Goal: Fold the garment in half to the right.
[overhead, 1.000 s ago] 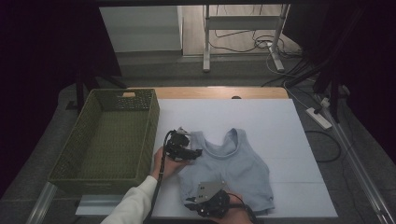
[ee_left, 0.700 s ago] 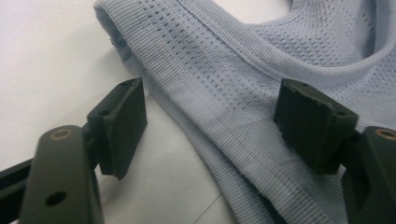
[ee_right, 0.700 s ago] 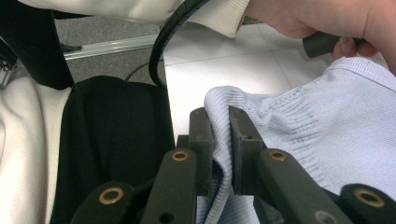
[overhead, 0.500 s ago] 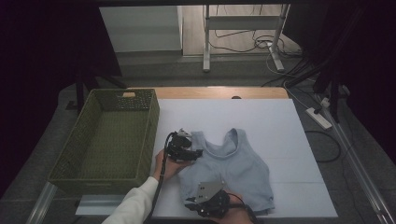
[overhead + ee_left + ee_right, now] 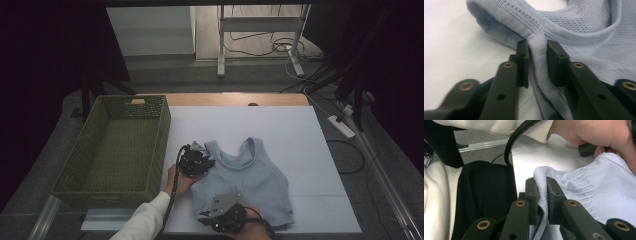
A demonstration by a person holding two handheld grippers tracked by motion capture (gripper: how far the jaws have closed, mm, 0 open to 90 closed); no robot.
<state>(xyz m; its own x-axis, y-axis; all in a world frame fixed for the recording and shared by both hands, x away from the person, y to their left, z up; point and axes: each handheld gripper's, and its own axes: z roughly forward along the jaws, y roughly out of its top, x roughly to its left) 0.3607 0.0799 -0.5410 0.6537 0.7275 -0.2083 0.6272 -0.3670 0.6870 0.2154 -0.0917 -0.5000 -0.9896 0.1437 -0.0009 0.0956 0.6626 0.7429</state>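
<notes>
On the white table [image 5: 320,150], beside a green basket [image 5: 115,145], lies a pale blue tank top [image 5: 250,180]. Left gripper [image 5: 535,57] has just been closing, its jaws around a shoulder strap; right gripper [image 5: 541,192] pinches the hem.

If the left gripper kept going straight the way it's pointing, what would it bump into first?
Probably more of the blue top. The left gripper has just been closing with the top's strap between its jaws, and the neckline lies right ahead of them. How far ahead is hard to judge.
</notes>
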